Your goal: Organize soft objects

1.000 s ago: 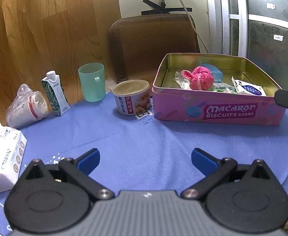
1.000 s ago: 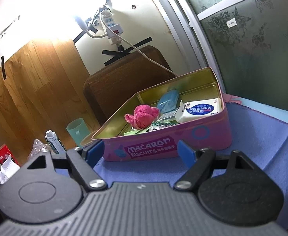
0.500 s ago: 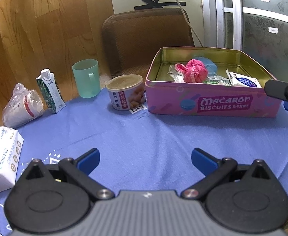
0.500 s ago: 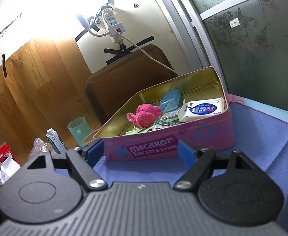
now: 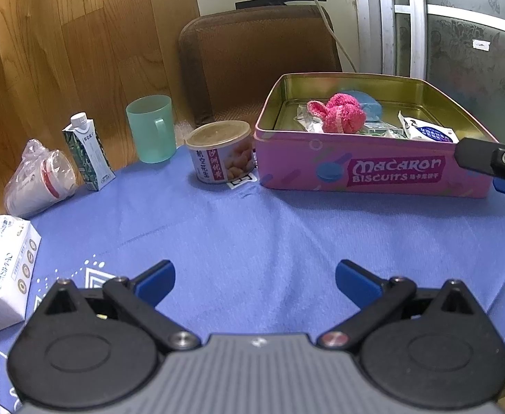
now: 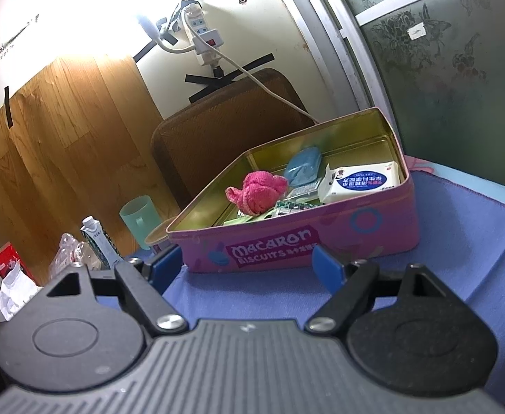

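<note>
A pink "Macaron Biscuits" tin (image 5: 373, 176) (image 6: 321, 238) stands open on the blue tablecloth. Inside lie a pink knitted soft toy (image 5: 338, 114) (image 6: 259, 193), a blue soft item (image 5: 366, 101) (image 6: 302, 167), a white tissue pack (image 5: 428, 131) (image 6: 363, 183) and small green packets (image 6: 287, 205). My left gripper (image 5: 255, 281) is open and empty, low over the cloth well in front of the tin. My right gripper (image 6: 247, 267) is open and empty just in front of the tin; part of it shows at the right edge of the left wrist view (image 5: 494, 165).
Left of the tin stand a food can (image 5: 221, 153), a green cup (image 5: 152, 129), a small milk carton (image 5: 88, 153), bagged cups (image 5: 40, 183) and a white tissue box (image 5: 2, 269). A brown chair back (image 5: 263, 58) stands behind the table. A cable hangs from the wall socket.
The left wrist view has shifted slightly between frames; the tin sits a little differently in it. The right gripper has edged a little closer to the tin. Both grippers stay open.
</note>
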Demonstrator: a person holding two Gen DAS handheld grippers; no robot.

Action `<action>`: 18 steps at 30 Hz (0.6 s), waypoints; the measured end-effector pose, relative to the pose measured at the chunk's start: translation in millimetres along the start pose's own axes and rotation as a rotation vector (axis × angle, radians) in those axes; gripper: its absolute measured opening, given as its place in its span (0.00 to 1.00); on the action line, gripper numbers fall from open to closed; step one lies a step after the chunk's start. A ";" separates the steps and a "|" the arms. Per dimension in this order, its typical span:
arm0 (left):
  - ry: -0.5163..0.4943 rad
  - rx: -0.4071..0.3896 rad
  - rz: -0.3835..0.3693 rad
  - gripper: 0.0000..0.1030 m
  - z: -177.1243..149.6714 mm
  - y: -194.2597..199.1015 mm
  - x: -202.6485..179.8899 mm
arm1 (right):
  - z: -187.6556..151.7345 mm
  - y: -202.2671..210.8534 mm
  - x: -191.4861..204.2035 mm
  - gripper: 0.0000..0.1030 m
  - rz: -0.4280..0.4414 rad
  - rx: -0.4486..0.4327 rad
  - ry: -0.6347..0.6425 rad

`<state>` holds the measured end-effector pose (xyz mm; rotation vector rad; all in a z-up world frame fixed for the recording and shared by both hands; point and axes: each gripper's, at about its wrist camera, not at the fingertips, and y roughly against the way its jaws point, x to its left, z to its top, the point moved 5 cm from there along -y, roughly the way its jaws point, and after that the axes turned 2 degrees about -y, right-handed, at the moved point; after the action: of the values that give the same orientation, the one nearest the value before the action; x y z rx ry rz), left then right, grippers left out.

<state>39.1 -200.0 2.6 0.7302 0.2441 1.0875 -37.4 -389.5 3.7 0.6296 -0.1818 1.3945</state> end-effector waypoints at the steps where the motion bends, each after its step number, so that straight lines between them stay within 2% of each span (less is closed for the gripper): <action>1: -0.002 0.001 0.001 1.00 0.0 0.1 -0.2 | -0.3 0.1 0.2 0.82 0.000 0.000 0.000; 18: -0.020 0.009 -0.014 1.00 -2.2 0.7 -4.6 | -1.9 -0.8 -0.3 0.84 0.000 0.006 -0.004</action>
<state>35.4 -202.9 0.7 0.7461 0.2366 1.0662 -37.1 -388.8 1.7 0.6376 -0.1812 1.3947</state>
